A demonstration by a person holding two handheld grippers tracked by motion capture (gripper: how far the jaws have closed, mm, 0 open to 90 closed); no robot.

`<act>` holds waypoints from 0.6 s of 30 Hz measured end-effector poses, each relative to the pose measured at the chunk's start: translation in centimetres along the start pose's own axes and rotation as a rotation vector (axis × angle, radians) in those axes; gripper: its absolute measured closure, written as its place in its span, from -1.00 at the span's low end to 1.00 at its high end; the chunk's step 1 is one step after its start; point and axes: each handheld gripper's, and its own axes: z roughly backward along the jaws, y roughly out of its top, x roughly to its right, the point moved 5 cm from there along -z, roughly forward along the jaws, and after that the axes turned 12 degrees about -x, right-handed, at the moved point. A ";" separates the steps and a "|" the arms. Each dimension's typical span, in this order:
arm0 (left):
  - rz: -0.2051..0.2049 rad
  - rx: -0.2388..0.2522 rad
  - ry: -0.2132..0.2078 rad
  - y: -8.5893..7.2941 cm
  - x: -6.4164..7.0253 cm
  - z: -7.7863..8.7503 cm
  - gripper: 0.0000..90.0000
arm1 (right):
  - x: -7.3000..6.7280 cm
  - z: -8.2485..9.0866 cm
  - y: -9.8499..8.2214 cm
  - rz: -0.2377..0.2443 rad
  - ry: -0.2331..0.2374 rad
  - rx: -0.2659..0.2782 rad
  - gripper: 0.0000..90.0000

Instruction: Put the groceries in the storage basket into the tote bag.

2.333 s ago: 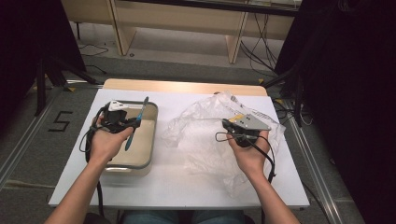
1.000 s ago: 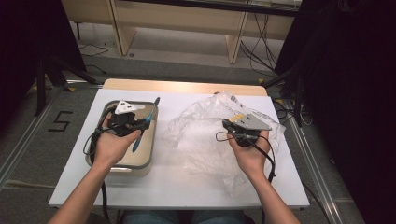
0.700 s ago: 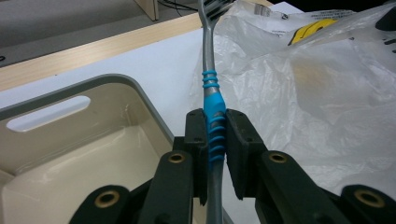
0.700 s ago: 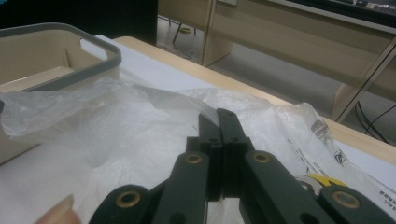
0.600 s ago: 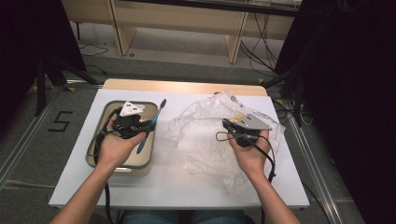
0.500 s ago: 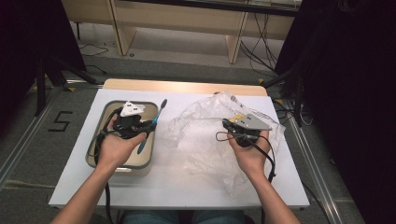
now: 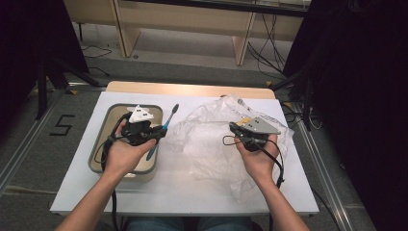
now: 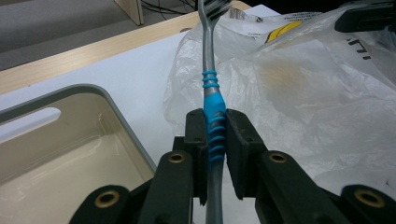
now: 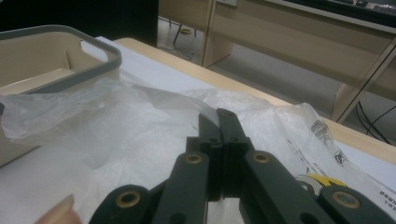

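Observation:
A grey and blue toothbrush (image 7: pixel 165 126) (image 8: pixel 208 74) is clamped by its ribbed blue neck in my left gripper (image 7: pixel 158 133) (image 8: pixel 215 122). Its bristle head points away and to the right, above the right rim of the beige tray (image 7: pixel 98 140) (image 8: pixel 122 113). A crumpled clear plastic bag (image 7: pixel 207 142) (image 8: pixel 303 93) (image 9: pixel 107 116) lies at the middle and right of the table. My right gripper (image 7: pixel 234 128) (image 9: pixel 218 115) rests on the bag with its jaws pressed together. Whether any film is pinched between them cannot be told.
The white tabletop (image 7: pixel 183 195) has a wooden strip (image 7: pixel 192 89) along its far edge. The tray has a grey rim and looks empty inside. Beyond the table are wooden shelf legs (image 7: pixel 240 43) and cables on the floor.
My left hand has carried the toothbrush to the right, from over the tray toward the bag's edge. The right hand and the bag have stayed put.

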 end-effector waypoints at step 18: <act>-0.032 -0.007 -0.021 0.0 1.6 -0.6 0.76 | 0.0 0.0 0.0 -0.003 0.002 0.003 1.00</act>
